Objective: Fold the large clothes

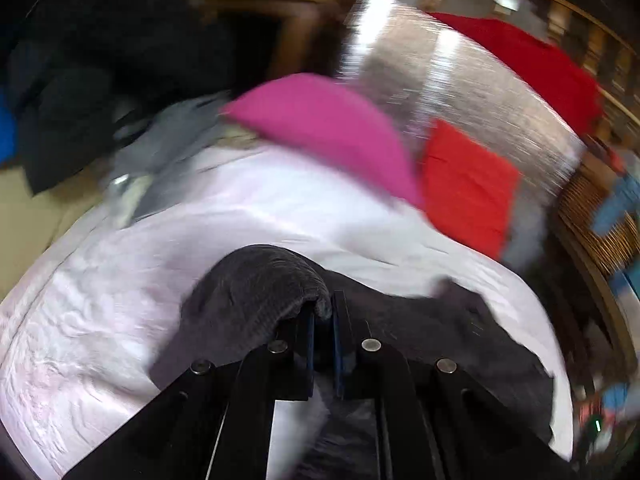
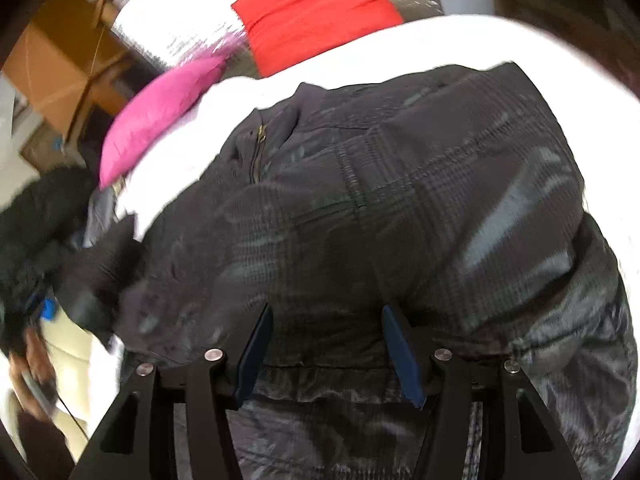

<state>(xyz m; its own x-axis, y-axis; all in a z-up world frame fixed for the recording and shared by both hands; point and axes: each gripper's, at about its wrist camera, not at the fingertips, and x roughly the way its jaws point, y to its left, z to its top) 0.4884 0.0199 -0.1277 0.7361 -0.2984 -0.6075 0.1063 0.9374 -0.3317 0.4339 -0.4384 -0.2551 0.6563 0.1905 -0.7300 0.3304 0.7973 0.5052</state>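
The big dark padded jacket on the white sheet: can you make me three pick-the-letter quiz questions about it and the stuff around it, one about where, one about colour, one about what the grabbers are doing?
1. Where does the dark padded jacket with the brass zip lie?
A. on the white sheet
B. on the floor
C. in a cardboard box

2. What colour is the cushion beside the jacket's collar?
A. green
B. yellow
C. pink

3. What are the left gripper's fingers doing?
A. standing wide apart over bare sheet
B. shut on a fold of the jacket
C. holding the flat red folded cloth

Answers: 1 A, white sheet shows all round the jacket. 2 C, it is bright pink in both views. 3 B, dark cloth bunches between the closed fingers, while the right gripper stands open over the hem.
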